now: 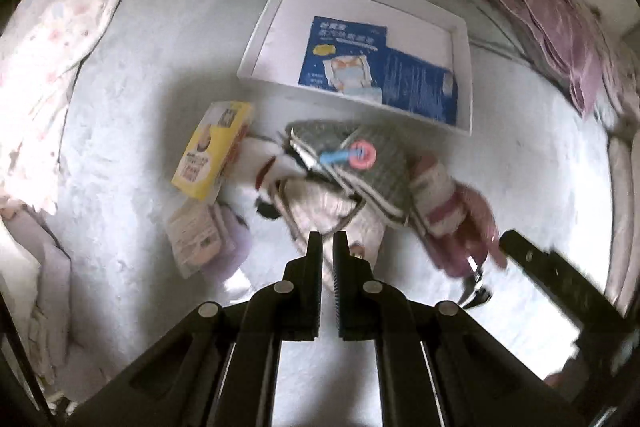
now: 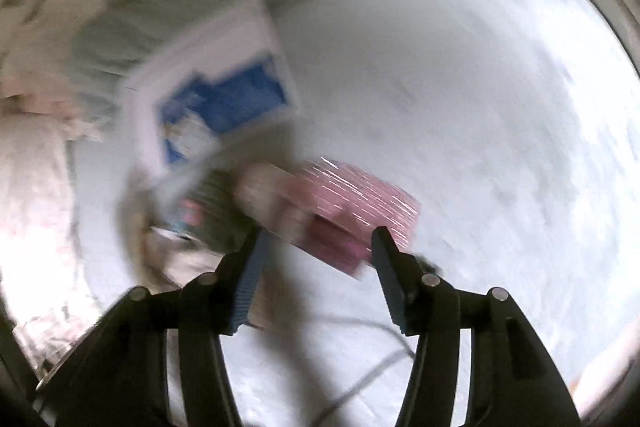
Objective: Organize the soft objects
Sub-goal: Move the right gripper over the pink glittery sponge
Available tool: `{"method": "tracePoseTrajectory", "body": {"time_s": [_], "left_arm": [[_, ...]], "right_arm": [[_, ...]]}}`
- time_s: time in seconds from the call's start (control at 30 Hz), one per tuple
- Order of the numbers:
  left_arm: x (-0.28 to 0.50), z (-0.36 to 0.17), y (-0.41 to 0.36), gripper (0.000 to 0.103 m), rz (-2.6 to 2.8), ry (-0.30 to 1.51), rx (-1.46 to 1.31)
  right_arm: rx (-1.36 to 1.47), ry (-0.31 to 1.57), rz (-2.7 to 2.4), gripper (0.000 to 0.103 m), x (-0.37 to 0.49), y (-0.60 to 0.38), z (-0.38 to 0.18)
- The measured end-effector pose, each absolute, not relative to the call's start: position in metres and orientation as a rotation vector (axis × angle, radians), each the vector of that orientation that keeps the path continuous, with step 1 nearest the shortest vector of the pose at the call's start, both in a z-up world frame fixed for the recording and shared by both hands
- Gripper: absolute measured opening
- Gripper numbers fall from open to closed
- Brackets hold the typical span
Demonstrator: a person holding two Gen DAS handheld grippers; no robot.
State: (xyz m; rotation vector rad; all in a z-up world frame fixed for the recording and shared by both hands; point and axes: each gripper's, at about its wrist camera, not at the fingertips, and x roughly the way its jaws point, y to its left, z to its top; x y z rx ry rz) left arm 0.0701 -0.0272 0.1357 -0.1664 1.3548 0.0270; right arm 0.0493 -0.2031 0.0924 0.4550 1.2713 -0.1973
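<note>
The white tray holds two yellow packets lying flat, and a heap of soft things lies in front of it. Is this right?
Not quite. In the left wrist view the two packets in the white tray are blue, not yellow. The heap of soft things does lie in front of the tray.

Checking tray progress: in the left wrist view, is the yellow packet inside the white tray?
No, the yellow packet lies on the bed sheet outside the white tray.

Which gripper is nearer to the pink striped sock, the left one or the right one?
Right. The right gripper is open directly over the pink striped sock. The left gripper, shut and empty, hangs over the pale cloth beside it.
</note>
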Motion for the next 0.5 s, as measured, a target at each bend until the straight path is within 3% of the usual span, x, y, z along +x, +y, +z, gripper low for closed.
{"method": "tracePoseTrajectory", "body": {"time_s": [0.1, 0.23, 0.5], "left_arm": [[0.058, 0.138, -0.033, 0.004, 0.020, 1.354, -0.115], [0.048, 0.144, -0.042, 0.004, -0.031, 1.355, -0.111], [0.033, 0.168, -0.062, 0.005, -0.053, 1.317, -0.156]], "right_arm": [[0.469, 1.262, -0.244, 0.057, 0.050, -0.218, 0.093], [0.589, 1.212, -0.192, 0.072, 0.052, -0.230, 0.100], [0.809, 1.245, -0.244, 0.072, 0.042, -0.264, 0.070]]}}
